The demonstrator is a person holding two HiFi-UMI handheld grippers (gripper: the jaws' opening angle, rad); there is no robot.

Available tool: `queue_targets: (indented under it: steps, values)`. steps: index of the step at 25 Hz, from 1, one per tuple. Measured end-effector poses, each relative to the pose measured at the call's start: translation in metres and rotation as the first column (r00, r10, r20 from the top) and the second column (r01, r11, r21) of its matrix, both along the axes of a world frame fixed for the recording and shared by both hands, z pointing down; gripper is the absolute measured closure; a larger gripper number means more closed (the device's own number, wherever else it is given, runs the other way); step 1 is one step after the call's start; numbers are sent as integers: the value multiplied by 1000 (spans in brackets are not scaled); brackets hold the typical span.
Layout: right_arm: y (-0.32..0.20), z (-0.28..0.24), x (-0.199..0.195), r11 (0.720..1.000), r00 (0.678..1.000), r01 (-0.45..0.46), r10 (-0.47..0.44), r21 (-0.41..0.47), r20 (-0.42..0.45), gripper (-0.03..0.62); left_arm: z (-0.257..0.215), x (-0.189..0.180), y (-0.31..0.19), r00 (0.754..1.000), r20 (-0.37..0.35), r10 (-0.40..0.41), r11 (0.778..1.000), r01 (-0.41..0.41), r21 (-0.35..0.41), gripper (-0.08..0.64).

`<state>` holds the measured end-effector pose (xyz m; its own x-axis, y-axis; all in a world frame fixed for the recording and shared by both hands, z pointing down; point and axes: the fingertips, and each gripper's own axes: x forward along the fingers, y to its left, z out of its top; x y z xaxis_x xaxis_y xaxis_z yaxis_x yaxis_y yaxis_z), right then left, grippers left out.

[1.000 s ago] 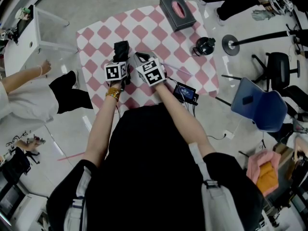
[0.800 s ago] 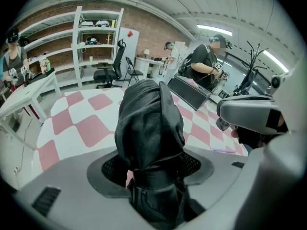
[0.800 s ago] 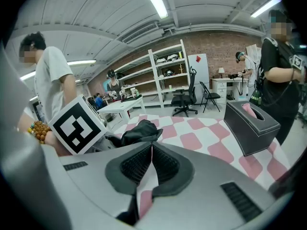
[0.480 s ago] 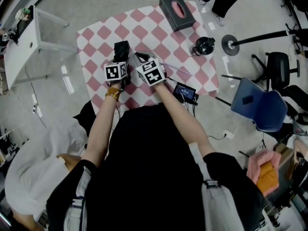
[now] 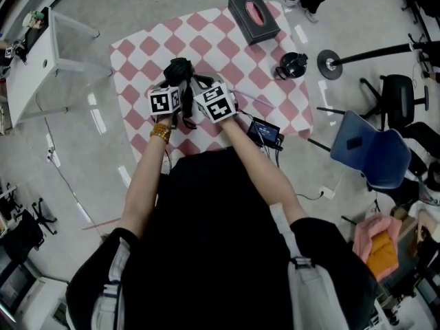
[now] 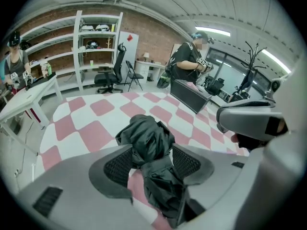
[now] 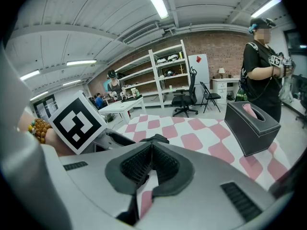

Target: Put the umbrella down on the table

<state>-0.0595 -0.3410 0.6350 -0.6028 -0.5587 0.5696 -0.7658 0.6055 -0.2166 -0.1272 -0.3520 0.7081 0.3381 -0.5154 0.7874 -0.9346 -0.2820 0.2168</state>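
Umbrella (image 6: 146, 133) in left tongs (image 6: 152, 155) (lower end hidden), right tongs (image 7: 152, 146) closed

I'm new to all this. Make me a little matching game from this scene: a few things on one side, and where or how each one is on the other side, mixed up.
Things:
1. umbrella
2. tissue box
3. right claw
4. small screen device

Places or states:
A. at the near edge of the table
B. shut, nothing between its jaws
C. gripped in the left claw
D. at the table's far corner

Pairs: 1-C, 2-D, 3-B, 4-A.
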Motion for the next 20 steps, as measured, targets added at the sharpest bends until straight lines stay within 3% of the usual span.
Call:
queue_targets:
  steps: [8, 20]
  values:
    - [0, -3, 1, 1000, 1000, -2, 2, 8, -1, 575, -4, 3, 6, 1000, -2, 6, 1000, -6, 12, 298]
    - [0, -13, -6, 999, 1000, 11, -11, 37, -1, 575, -38, 10, -1, 1000, -17, 22, 994, -20, 103, 330]
